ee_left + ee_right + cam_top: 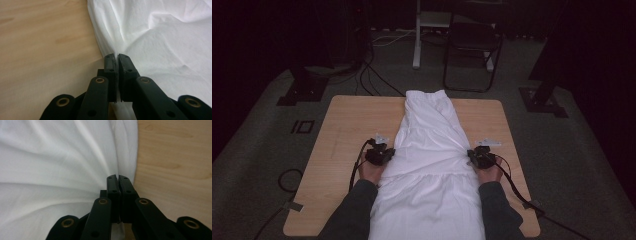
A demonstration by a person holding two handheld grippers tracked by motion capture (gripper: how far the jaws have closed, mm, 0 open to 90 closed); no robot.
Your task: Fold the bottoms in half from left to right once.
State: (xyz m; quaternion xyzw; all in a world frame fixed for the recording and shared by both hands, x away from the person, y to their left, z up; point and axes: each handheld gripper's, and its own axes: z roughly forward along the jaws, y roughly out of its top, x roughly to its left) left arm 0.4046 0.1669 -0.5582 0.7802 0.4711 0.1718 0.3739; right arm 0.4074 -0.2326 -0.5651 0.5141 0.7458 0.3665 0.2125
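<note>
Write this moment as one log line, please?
left gripper: shut on white garment | right gripper: shut on white garment | garment flat on table

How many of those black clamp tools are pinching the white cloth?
2. The left gripper pinches the cloth's left edge; the right gripper pinches its right edge, both near mid-table.

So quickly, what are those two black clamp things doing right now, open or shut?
Left gripper: shut on the left edge of the white garment.
Right gripper: shut on the garment's right edge.
</note>
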